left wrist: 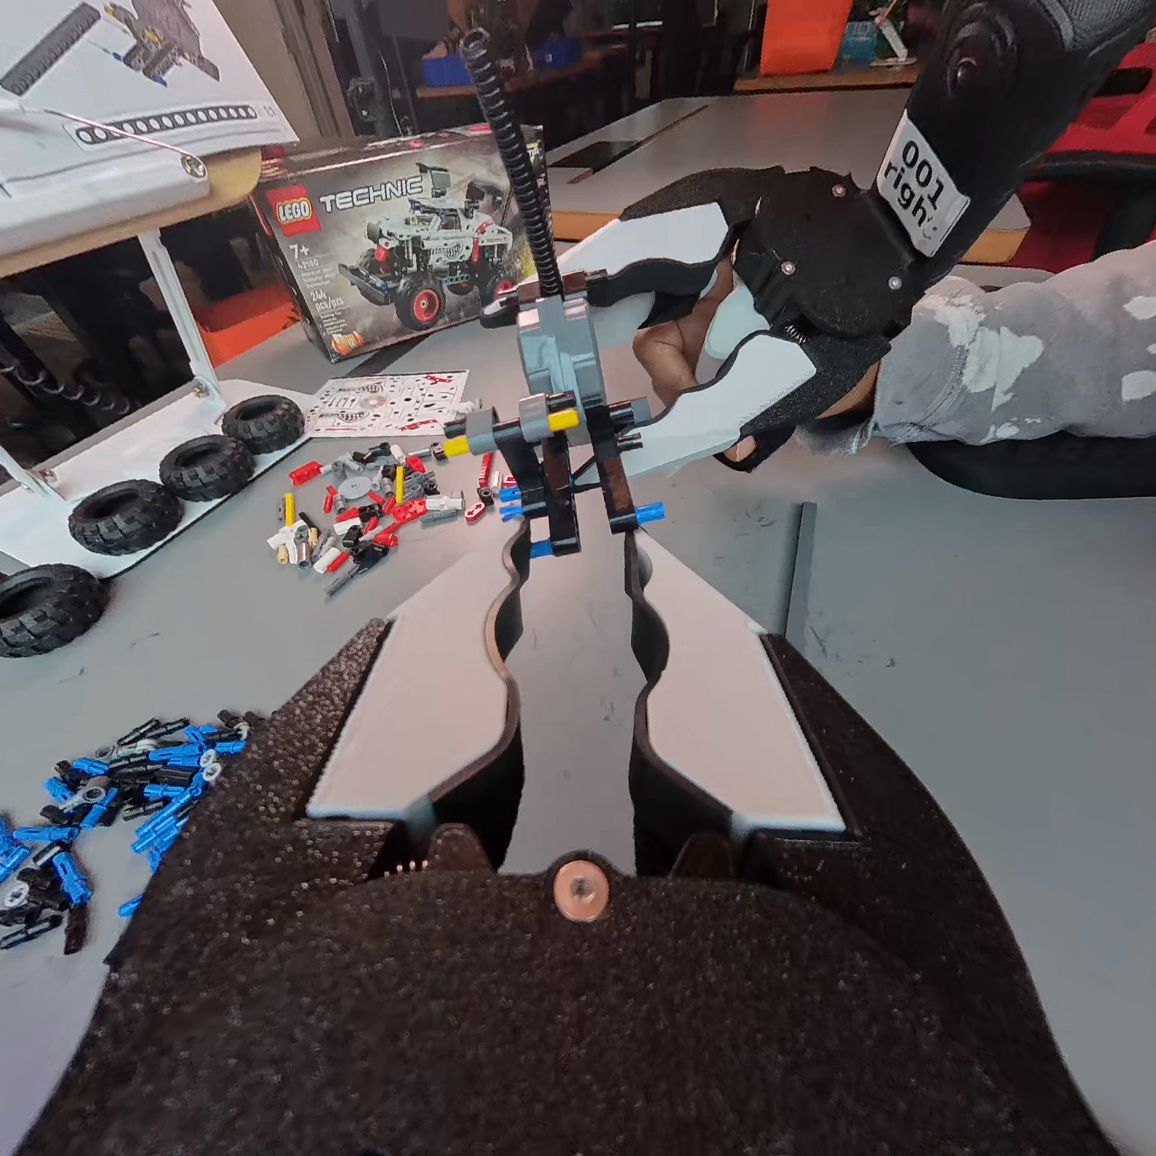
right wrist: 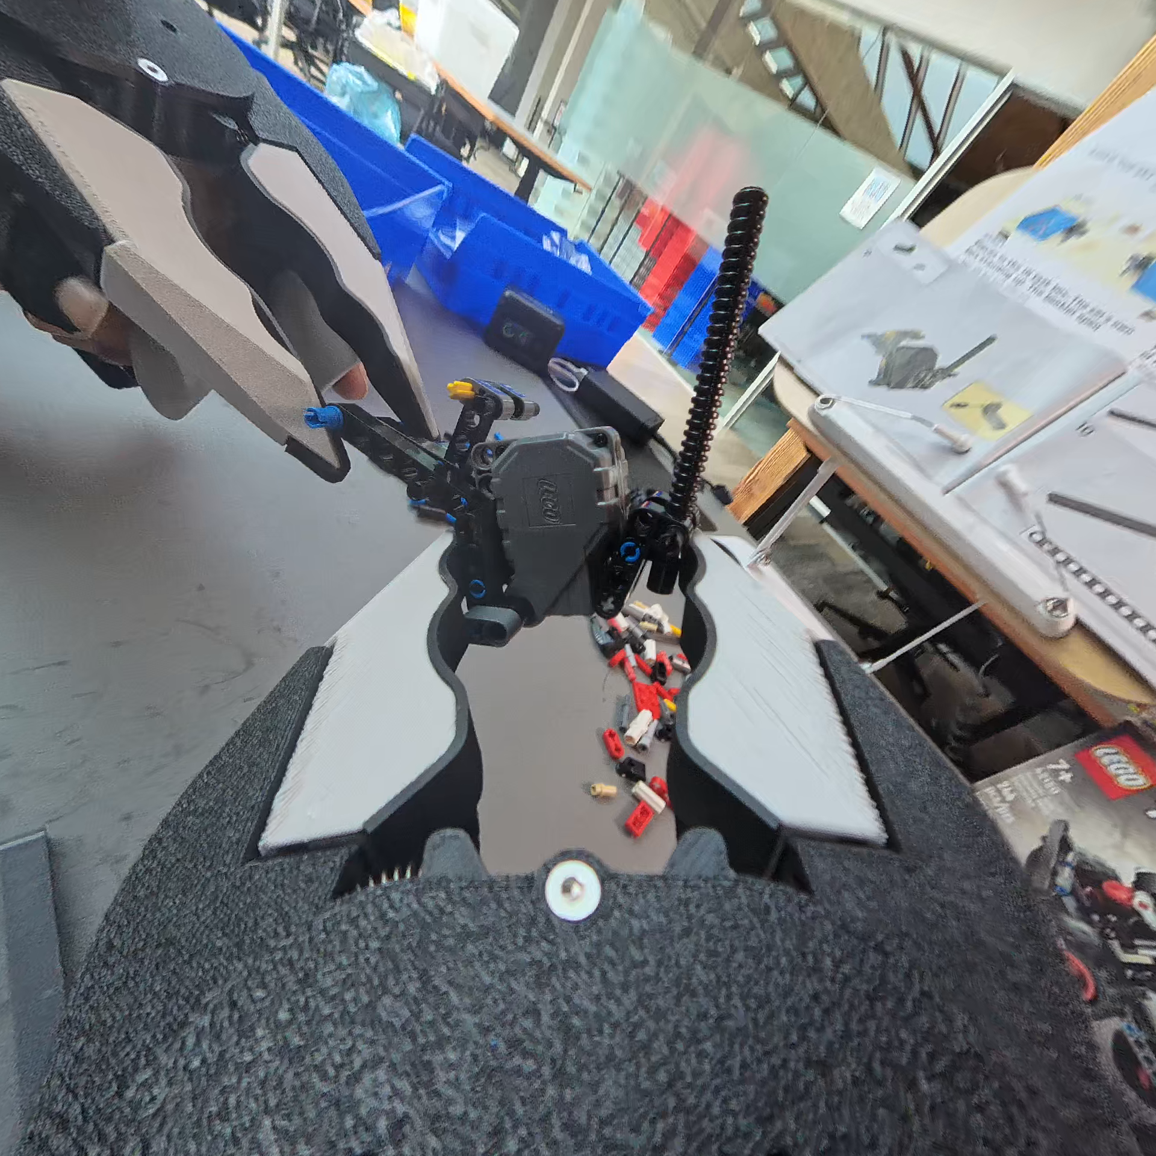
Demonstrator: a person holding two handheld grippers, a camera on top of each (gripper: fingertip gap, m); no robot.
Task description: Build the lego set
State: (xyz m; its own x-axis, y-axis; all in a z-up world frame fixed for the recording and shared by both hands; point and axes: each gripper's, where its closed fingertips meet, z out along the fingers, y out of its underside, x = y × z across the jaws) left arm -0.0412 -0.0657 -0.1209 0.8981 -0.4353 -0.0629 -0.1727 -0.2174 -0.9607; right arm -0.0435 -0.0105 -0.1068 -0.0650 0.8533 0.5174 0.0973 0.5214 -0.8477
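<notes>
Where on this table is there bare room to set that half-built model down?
Bare grey table lies right of the left gripper, below the sleeve. Left is crowded: mixed small parts, tyres, blue and black pins.

Grey-black assembly (left wrist: 557,400), yellow and blue pins; black tyres (left wrist: 125,516).
</notes>
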